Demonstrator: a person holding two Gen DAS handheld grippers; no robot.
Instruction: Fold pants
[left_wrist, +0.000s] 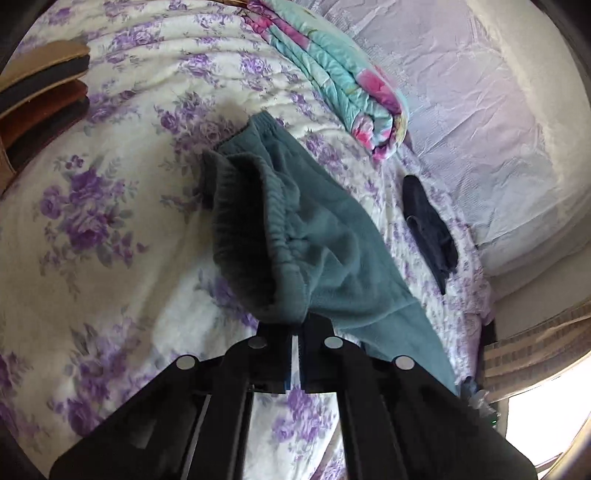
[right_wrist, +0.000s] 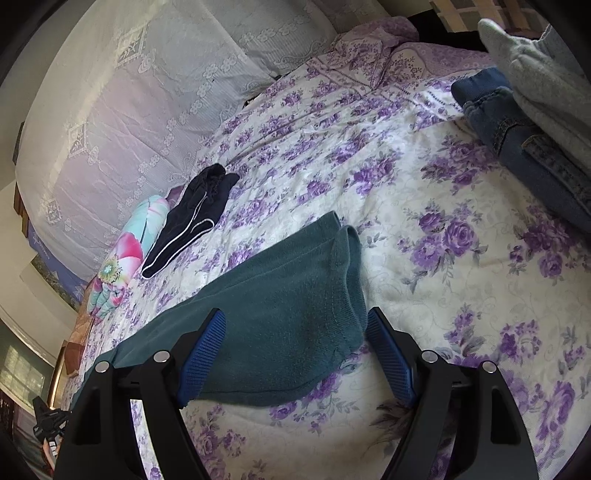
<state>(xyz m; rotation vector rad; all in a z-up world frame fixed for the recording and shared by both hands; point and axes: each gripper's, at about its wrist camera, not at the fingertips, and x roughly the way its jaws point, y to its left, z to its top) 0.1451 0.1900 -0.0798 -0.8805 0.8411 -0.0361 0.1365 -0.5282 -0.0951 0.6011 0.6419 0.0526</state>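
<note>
Teal fleece pants (left_wrist: 317, 236) lie across a bed with a purple-flowered cover (left_wrist: 103, 236). My left gripper (left_wrist: 295, 328) is shut on the elastic waistband and lifts it, so the waist opening gapes towards the camera. In the right wrist view the leg cuffs of the pants (right_wrist: 288, 295) lie flat on the cover (right_wrist: 461, 295). My right gripper (right_wrist: 295, 350) is open, its blue-padded fingers (right_wrist: 205, 354) on either side of the cuff end, just above the fabric.
A dark navy garment with white piping (right_wrist: 192, 221) lies near the pillows (right_wrist: 129, 122), also in the left wrist view (left_wrist: 428, 225). A rolled floral blanket (left_wrist: 332, 81) lies beside it. Folded jeans (right_wrist: 524, 140) and a grey garment (right_wrist: 535, 62) sit at the right. Folded clothes (left_wrist: 40, 96) are stacked at the left.
</note>
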